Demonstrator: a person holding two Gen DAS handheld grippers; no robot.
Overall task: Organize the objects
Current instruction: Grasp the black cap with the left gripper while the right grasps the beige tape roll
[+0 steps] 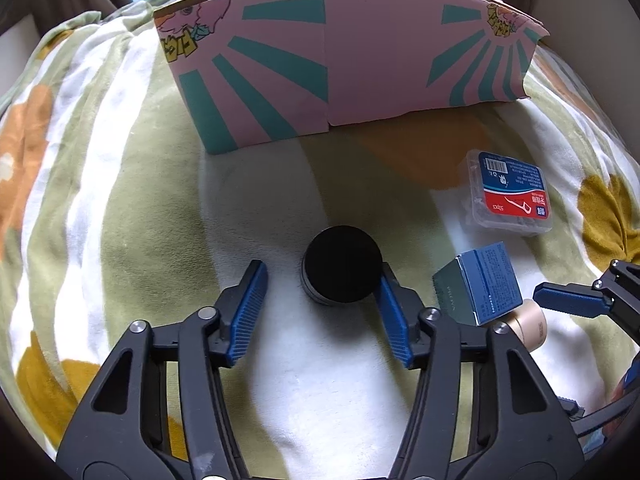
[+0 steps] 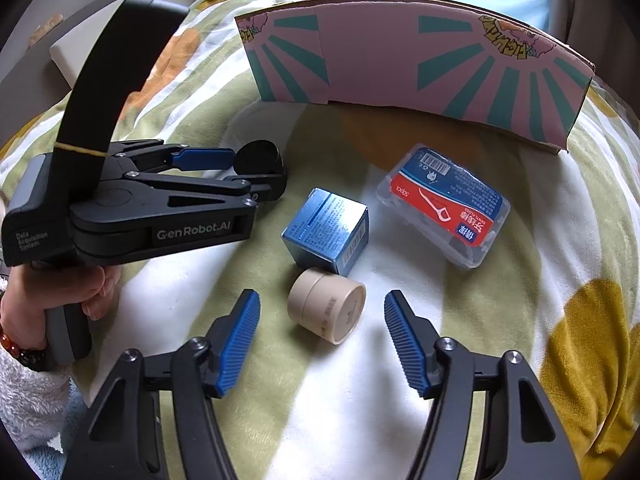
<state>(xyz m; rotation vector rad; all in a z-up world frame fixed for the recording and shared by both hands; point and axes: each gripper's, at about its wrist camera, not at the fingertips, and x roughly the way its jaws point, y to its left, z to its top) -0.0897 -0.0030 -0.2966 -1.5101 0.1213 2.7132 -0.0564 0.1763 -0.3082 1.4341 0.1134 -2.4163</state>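
Both grippers, left gripper (image 1: 322, 304) around the black jar (image 1: 340, 265) with one pad touching, right gripper (image 2: 322, 338) open beside the beige jar (image 2: 326, 306), seem ready to grasp; next, close fully and lift.

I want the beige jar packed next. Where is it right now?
In the right wrist view the beige jar lies on its side on the blanket, between the right gripper's open fingers, just in front of the blue carton.

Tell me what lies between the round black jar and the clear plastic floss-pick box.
The right wrist view shows a small blue cardboard box on the blanket between the black jar and the floss-pick box; otherwise bare fabric.
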